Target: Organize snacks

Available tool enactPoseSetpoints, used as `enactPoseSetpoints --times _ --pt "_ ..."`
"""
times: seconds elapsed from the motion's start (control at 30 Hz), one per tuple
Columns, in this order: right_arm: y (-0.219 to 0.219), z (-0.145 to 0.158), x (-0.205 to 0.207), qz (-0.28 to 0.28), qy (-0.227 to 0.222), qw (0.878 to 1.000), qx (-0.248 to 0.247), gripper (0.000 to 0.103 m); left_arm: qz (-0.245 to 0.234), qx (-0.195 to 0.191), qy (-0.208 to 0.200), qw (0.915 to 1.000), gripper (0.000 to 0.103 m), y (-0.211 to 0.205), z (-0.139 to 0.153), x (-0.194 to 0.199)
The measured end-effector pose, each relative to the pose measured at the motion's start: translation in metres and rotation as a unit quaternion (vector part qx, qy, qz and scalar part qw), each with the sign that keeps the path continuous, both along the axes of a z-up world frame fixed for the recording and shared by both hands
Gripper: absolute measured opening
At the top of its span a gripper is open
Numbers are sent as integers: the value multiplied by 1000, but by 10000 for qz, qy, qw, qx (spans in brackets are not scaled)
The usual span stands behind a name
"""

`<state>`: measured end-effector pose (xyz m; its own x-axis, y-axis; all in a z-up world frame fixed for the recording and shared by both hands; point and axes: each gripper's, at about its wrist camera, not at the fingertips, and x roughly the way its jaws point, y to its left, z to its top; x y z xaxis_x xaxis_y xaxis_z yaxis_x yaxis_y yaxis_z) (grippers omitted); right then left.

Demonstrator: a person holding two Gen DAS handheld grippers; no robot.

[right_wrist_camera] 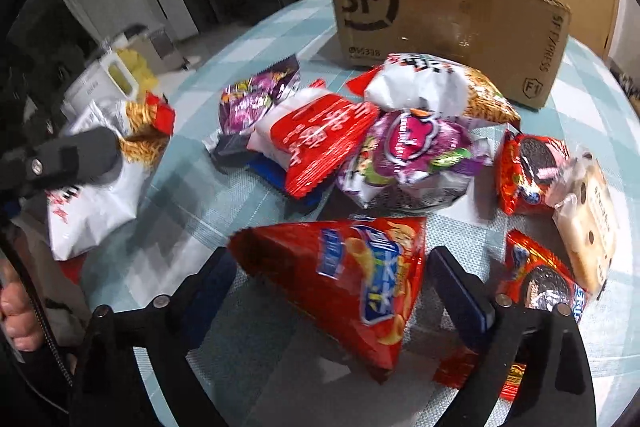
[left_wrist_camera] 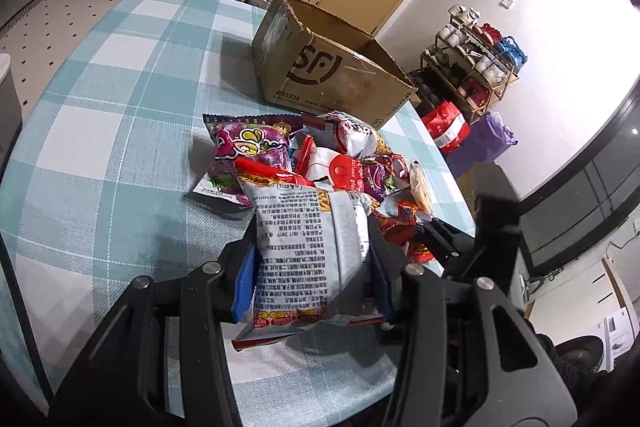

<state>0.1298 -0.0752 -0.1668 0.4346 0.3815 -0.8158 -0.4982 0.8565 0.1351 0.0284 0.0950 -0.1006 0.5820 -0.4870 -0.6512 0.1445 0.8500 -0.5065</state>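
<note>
Task barely begun by look of it: snack pile (right_wrist_camera: 400, 139) heaped mid-frame on counter (left_wrist_camera: 100, 131); cardboard box (left_wrist_camera: 336, 67), upper centre, interior not visible. Left claw (left_wrist_camera: 312, 259) pinching white noodle packet (left_wrist_camera: 304, 247), lower centre. Right claw (right_wrist_camera: 332, 283) spread either side of red chip bag (right_wrist_camera: 344, 275), lower centre, not gripping.

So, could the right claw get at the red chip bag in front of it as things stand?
Probably yes. The red chip bag already lies between the open fingers of the right claw, with nothing on top of it; the other snacks sit farther back.
</note>
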Motion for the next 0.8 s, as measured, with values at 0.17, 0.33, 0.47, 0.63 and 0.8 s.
enactPoseSetpoints --times 0.17,0.33,0.47,0.63,0.8 --pt "22 -6 -6 139 -202 9970 -737 102 -53 -145 40 9999 44 4 -6 0" --pt "9 2 5 -36 80 9997 -210 102 -30 -235 63 9997 44 7 -10 0" --pt "-2 7 12 -197 269 9990 281 102 -26 -253 71 9997 44 7 -11 -1" --pt "-1 5 4 -288 -60 9992 -280 102 -8 -246 63 9997 44 8 -11 -3" --pt "12 5 -7 -97 -328 9974 -639 81 18 -249 84 9997 44 7 -11 -3"
